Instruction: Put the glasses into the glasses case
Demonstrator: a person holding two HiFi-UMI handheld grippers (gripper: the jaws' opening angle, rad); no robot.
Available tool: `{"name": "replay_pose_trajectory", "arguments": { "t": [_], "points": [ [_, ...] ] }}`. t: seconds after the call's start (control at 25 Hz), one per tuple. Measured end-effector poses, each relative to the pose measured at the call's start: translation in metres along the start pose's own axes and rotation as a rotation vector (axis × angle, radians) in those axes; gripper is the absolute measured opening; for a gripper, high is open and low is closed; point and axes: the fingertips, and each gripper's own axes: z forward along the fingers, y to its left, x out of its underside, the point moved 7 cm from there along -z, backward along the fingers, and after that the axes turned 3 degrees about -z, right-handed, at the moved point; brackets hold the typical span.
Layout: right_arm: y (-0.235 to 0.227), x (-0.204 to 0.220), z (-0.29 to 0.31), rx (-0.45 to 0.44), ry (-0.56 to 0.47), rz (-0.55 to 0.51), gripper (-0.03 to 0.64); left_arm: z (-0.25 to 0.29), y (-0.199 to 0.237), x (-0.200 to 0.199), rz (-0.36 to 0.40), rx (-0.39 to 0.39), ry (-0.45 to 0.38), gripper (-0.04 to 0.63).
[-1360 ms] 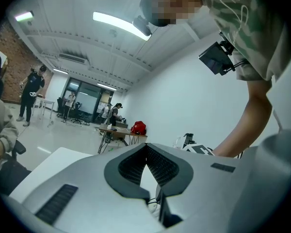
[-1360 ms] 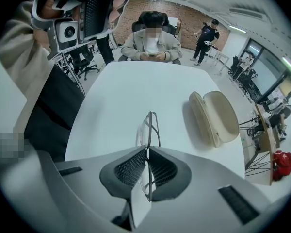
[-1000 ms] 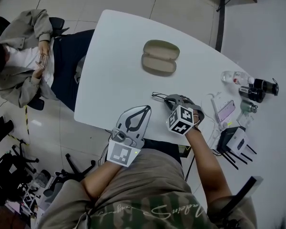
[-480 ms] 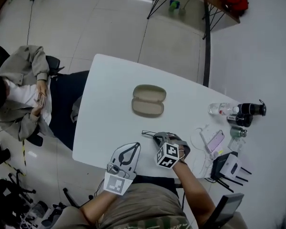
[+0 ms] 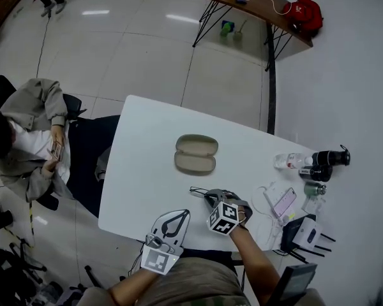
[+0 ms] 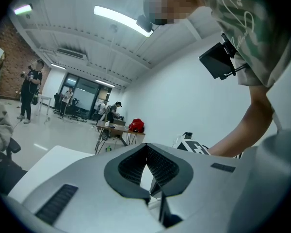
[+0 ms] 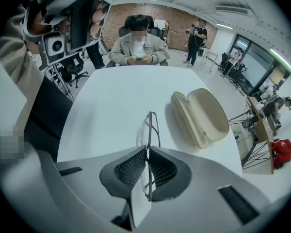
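A beige glasses case (image 5: pixel 196 153) lies open on the white table (image 5: pixel 147 164); the right gripper view shows the case (image 7: pixel 201 116) to the right of the jaws. My right gripper (image 5: pixel 209 194) is shut on thin dark-framed glasses (image 7: pixel 149 128), which stick out forward between the jaws, just above the tabletop. From the head view the glasses (image 5: pixel 199 190) hang near the table's front edge, short of the case. My left gripper (image 5: pixel 172 224) is shut with nothing in it, at the table's near edge, left of the right one.
A phone (image 5: pixel 281 202), bottles (image 5: pixel 292 160) and dark items (image 5: pixel 324 157) crowd the table's right end. A seated person (image 5: pixel 27 139) is at the table's left end. A second desk (image 5: pixel 258 5) stands far across the floor.
The head camera has pulled back, so the table looks smaller and more floor shows. Both grippers keep their places near the table's front edge, the right one still holding the glasses.
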Motion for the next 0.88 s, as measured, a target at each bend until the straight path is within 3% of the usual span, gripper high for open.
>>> {"name": "replay_pose_trajectory", "arguments": {
  "t": [0.12,0.28,0.36,0.72,0.88],
  "points": [
    [0.0,0.001,-0.003,0.011,0.001,0.002,0.035,-0.006,-0.005,0.008,-0.1,-0.024,0.072,0.006],
    [0.004,0.002,-0.009,0.022,0.002,0.006,0.035,-0.006,-0.014,-0.013,0.033,0.031,-0.034,0.006],
    [0.004,0.001,-0.01,0.027,-0.004,0.013,0.035,-0.007,-0.014,-0.016,0.055,0.039,-0.045,0.006],
    [0.015,0.0,-0.006,0.024,-0.016,-0.005,0.037,-0.018,-0.02,-0.002,0.008,0.024,0.014,0.006],
    [0.01,0.006,-0.01,0.017,-0.026,-0.011,0.035,-0.012,-0.029,-0.004,0.033,0.006,-0.01,0.006]
  ]
}}
